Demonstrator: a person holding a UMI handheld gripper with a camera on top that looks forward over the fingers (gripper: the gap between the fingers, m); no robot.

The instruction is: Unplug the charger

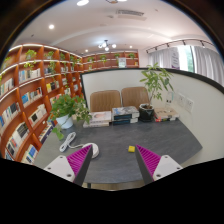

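1. The charger (78, 152) appears to be the small white block with a white cable (68, 141) curling away from it, lying on the grey table (115, 160) just ahead of the left finger (whether it sits in a socket or power strip cannot be made out from here).
2. Handling, as a judgement: a light, rigid plastic body with smooth faces that may slip; the cable is soft and should not be tugged. The firm body, taken across its flat sides, looks like the place to grip, then a straight pull away from whatever holds it.
3. The gripper (113, 164) is held low and level over the near table edge, facing the far chairs (120, 98) and a potted plant (70, 108).
4. Its fingers stand wide apart with nothing between them; the magenta pads (148, 158) face bare tabletop.
5. A small yellow object (131, 149) rests just ahead of the right finger, untouched.
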